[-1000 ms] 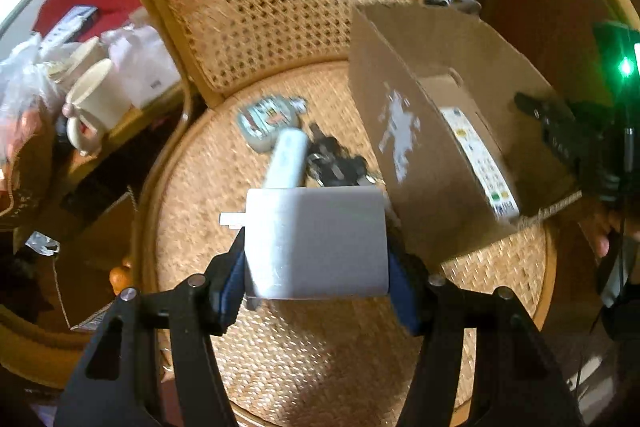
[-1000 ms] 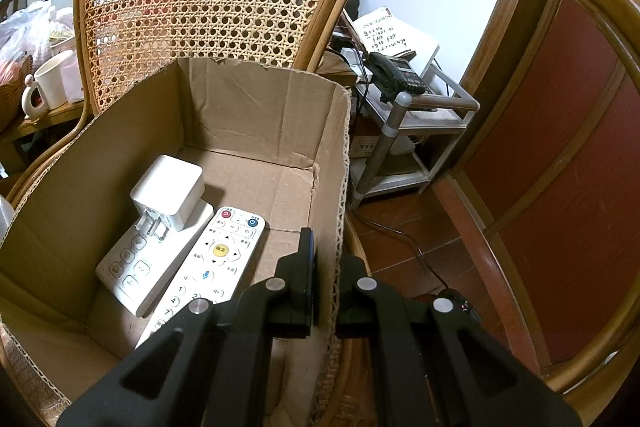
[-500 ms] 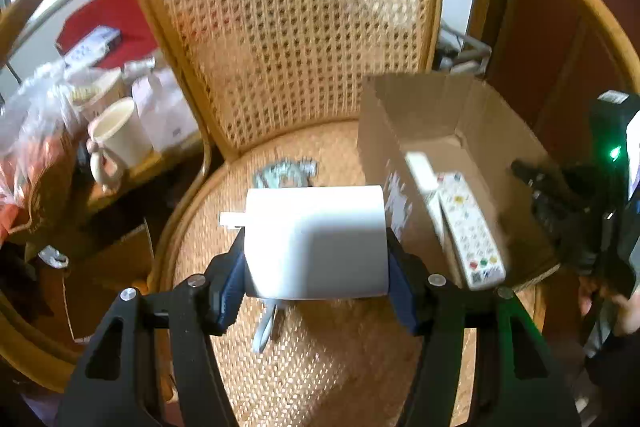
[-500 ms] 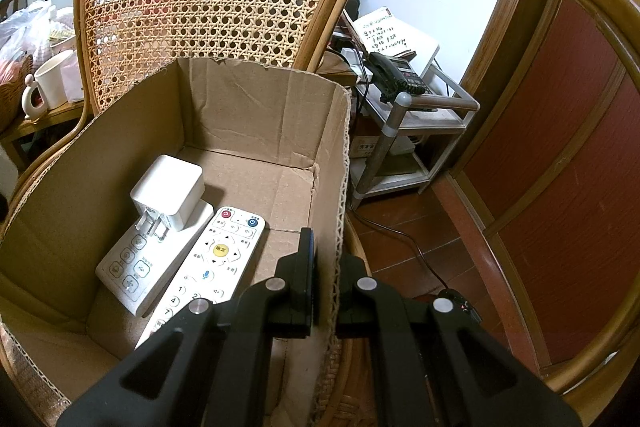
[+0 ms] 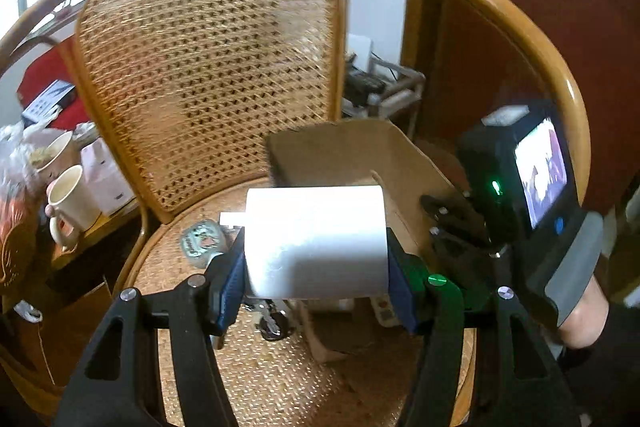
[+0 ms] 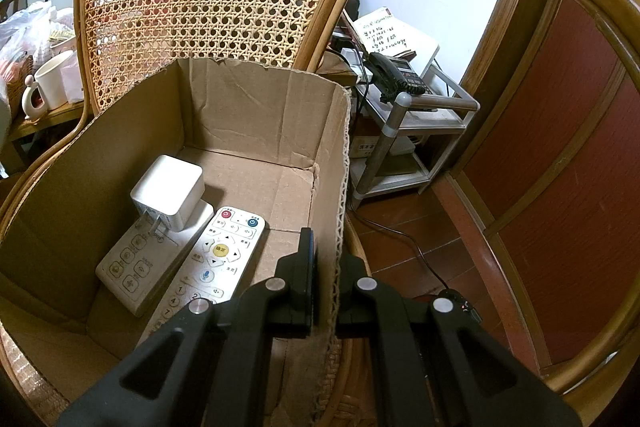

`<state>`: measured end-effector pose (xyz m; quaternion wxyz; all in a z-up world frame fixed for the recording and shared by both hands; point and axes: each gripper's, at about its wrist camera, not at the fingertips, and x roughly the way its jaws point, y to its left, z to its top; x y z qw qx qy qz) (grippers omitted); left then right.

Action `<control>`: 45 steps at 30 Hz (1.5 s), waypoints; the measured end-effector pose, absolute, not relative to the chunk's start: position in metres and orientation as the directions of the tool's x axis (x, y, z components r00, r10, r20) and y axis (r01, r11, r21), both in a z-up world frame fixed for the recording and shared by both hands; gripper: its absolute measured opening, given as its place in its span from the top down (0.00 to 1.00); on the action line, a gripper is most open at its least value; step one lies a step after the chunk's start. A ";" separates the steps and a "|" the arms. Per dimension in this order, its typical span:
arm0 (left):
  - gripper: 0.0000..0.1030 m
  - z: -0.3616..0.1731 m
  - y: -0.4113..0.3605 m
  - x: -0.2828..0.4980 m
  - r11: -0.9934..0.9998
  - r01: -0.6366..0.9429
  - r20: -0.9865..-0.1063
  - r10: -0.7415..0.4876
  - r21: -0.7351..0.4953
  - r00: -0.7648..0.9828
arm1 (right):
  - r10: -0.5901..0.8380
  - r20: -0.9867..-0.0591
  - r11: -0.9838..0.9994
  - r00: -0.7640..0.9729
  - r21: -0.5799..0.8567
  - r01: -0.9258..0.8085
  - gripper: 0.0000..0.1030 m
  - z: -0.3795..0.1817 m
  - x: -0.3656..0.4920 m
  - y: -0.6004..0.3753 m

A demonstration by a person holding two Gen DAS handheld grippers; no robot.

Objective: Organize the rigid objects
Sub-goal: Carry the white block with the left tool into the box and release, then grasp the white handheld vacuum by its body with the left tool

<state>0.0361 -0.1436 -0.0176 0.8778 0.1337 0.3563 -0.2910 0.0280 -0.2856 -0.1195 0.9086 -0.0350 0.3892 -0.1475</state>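
**Charger lifted over the box**

On the cane chair [image 5: 208,75] seat my cardboard box [image 6: 256,115] stands at the right, where my right gripper [image 6: 325,269] stays pinched on its near right wall. My left gripper [image 5: 316,277] keeps the white charger block [image 5: 316,241] clamped between both pads, now raised and carried right, in front of the box's open top; a second ago it hung low over the seat. Inside the box lie two white remotes [image 6: 218,255], a smaller charger [image 6: 168,191] atop the left one.
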 end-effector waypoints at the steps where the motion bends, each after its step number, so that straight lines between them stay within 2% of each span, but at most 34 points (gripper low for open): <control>1: 0.42 -0.020 -0.149 0.035 0.790 0.612 -0.711 -0.408 0.040 0.573 | -0.295 -0.697 0.954 0.653 -0.178 0.241 0.93 -0.120 0.028 -0.286; 18: 0.41 -0.051 -0.183 0.020 0.703 0.696 -0.780 -0.352 0.144 0.517 | -0.293 -0.698 0.954 0.654 -0.173 0.243 0.93 -0.118 0.029 -0.284; 24: 0.41 -0.052 -0.180 0.025 0.713 0.693 -0.792 -0.360 0.107 0.494 | -0.294 -0.697 0.954 0.654 -0.174 0.243 0.93 -0.118 0.030 -0.286; 30: 0.39 -0.042 -0.177 0.025 0.728 0.672 -0.751 -0.363 0.141 0.551 | -0.286 -0.698 0.956 0.656 -0.166 0.240 0.93 -0.118 0.030 -0.286; 31: 0.38 -0.040 -0.174 0.025 0.729 0.672 -0.749 -0.373 0.128 0.547 | -0.285 -0.700 0.957 0.654 -0.167 0.238 0.93 -0.119 0.030 -0.286; 34: 0.21 -0.038 -0.168 0.027 0.743 0.657 -0.752 -0.360 0.126 0.552 | -0.285 -0.698 0.957 0.656 -0.168 0.237 0.93 -0.118 0.030 -0.286; 36: 0.18 -0.038 -0.164 0.029 0.754 0.640 -0.749 -0.337 0.148 0.571 | -0.282 -0.700 0.957 0.656 -0.161 0.240 0.93 -0.118 0.030 -0.287; 39: 0.08 -0.038 -0.154 0.035 0.778 0.605 -0.753 -0.293 0.170 0.589 | -0.283 -0.699 0.957 0.657 -0.164 0.238 0.93 -0.119 0.030 -0.286; 45: 0.06 -0.033 -0.125 0.051 0.830 0.540 -0.756 -0.263 0.139 0.599 | -0.283 -0.700 0.957 0.656 -0.163 0.240 0.93 -0.119 0.030 -0.286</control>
